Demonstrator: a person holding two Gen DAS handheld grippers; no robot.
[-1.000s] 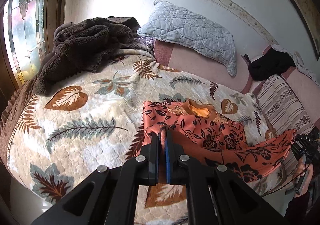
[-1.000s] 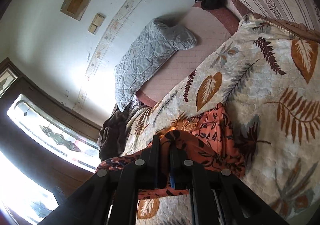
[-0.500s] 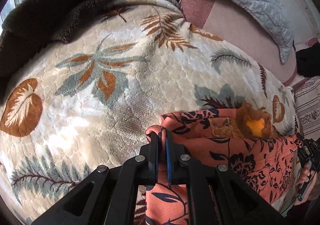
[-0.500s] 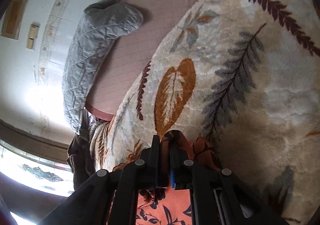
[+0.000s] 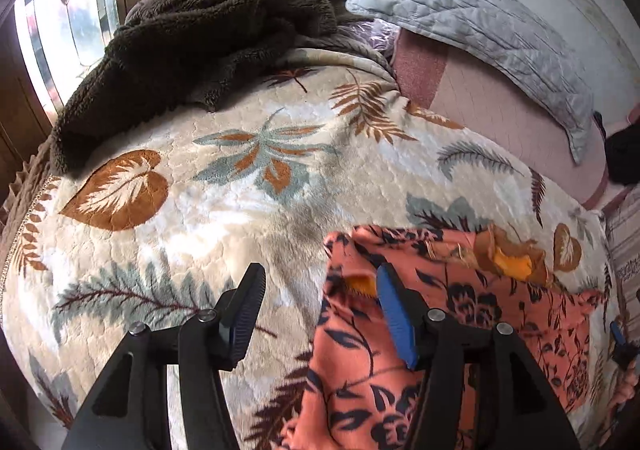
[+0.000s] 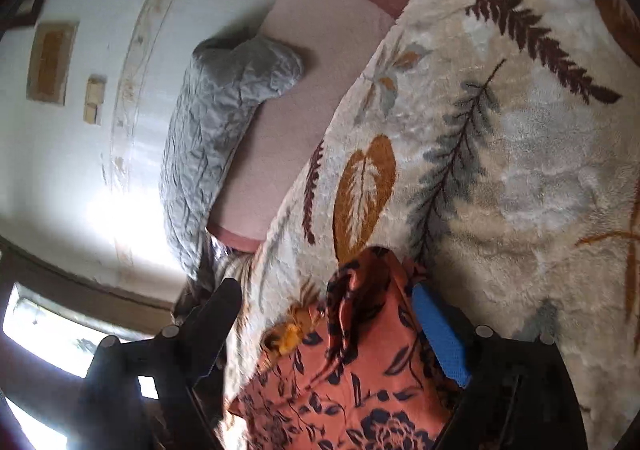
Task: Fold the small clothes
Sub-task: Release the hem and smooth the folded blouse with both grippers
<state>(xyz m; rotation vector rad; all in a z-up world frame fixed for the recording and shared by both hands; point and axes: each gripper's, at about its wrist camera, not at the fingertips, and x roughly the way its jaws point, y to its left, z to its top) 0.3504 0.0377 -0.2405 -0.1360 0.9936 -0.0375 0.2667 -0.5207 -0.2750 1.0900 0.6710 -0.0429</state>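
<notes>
The left gripper (image 5: 320, 286) stands with its jaws spread wide, grasping nothing, its blue-padded finger over the near edge of the orange floral garment (image 5: 448, 314). That garment lies on the leaf-patterned blanket (image 5: 224, 185), right of the blanket's middle. A brown fleece (image 5: 192, 37) is heaped at the far left and a grey quilted pillow (image 5: 480, 29) leans at the back. The right gripper (image 6: 324, 298) is likewise released, the garment's bunched fold (image 6: 360, 290) between its fingers, perhaps brushing the blue pad.

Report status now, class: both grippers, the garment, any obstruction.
Left gripper open, right gripper open. Orange floral garment released, lying on leaf-print blanket. Nothing obstructing.
</notes>
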